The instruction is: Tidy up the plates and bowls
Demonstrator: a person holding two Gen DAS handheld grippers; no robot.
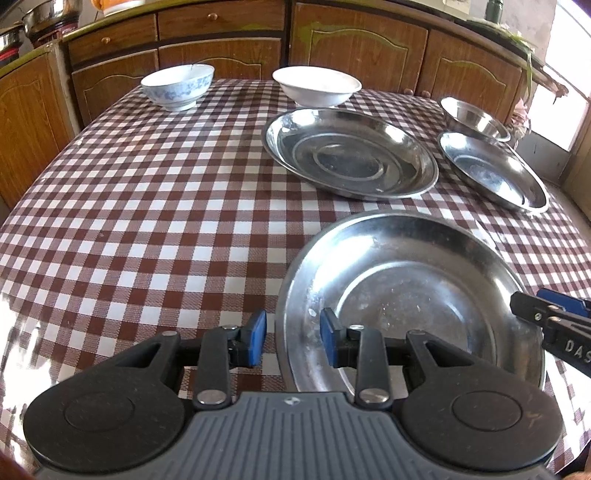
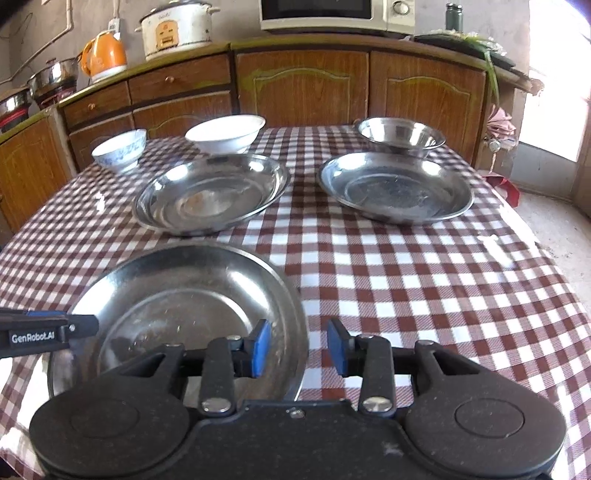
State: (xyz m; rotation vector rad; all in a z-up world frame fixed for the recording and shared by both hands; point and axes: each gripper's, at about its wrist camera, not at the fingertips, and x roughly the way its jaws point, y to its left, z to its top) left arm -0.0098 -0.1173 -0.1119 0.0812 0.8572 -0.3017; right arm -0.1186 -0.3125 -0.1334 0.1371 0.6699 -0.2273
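Home kitchen: wooden cabinets (image 2: 303, 88), microwave (image 2: 332, 14), rice cooker (image 2: 177, 29), checkered tablecloth (image 2: 406, 266).

- Left gripper (image 1: 293, 341): black linkage arms, blue pads (image 1: 258, 328), grey ribbed body. Jaws parted by a narrow gap, straddling the 9 o'clock rim of the near round steel plate (image 1: 406, 295); no pad visibly pressing on it. Pitched downward.
- Right gripper (image 2: 302, 346): same build, black body. Jaws parted, astride the plate's 3 o'clock rim, pads clear of the metal. Tilted down.
- Each gripper's fingertip shows at the other camera's edge.
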